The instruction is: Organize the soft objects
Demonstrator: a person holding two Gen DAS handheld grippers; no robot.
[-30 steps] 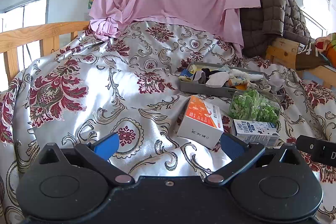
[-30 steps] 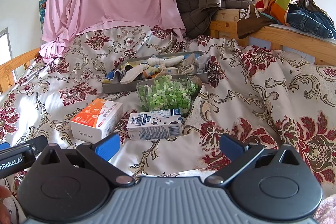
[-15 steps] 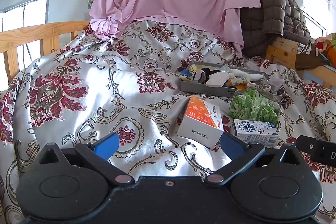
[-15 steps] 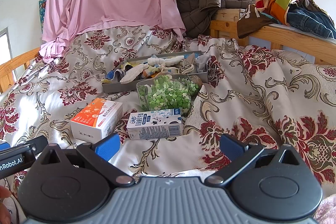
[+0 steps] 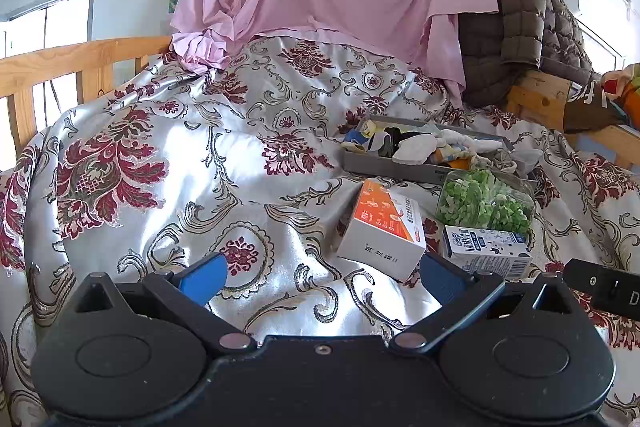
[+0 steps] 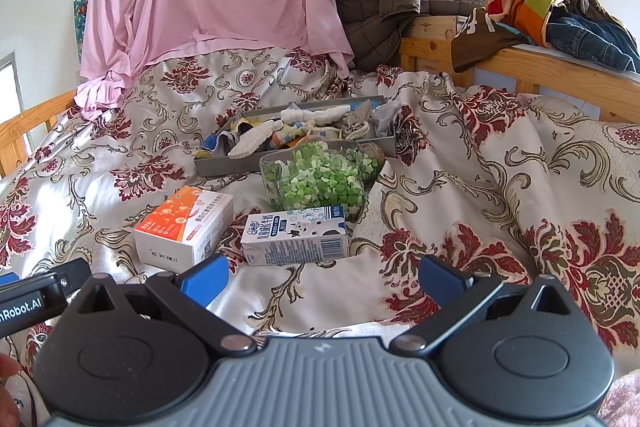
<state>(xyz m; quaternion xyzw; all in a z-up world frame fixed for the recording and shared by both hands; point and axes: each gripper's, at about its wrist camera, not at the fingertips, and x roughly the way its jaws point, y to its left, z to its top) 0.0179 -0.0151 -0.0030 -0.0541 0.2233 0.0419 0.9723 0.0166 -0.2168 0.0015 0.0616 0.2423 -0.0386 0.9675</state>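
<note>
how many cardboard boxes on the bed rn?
2. The orange-and-white box lies left of the milk carton, which sits just in front of the clear tub of green bits. More may be hidden behind the sock tray.

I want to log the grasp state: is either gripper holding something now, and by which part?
Nothing is held. The left gripper and the right gripper are both open, with only the bedspread between their fingers.

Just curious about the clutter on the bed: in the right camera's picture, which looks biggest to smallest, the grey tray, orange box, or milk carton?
1. Grey tray, though farthest.
2-3. Orange box and milk carton: alike, unranked.
</note>
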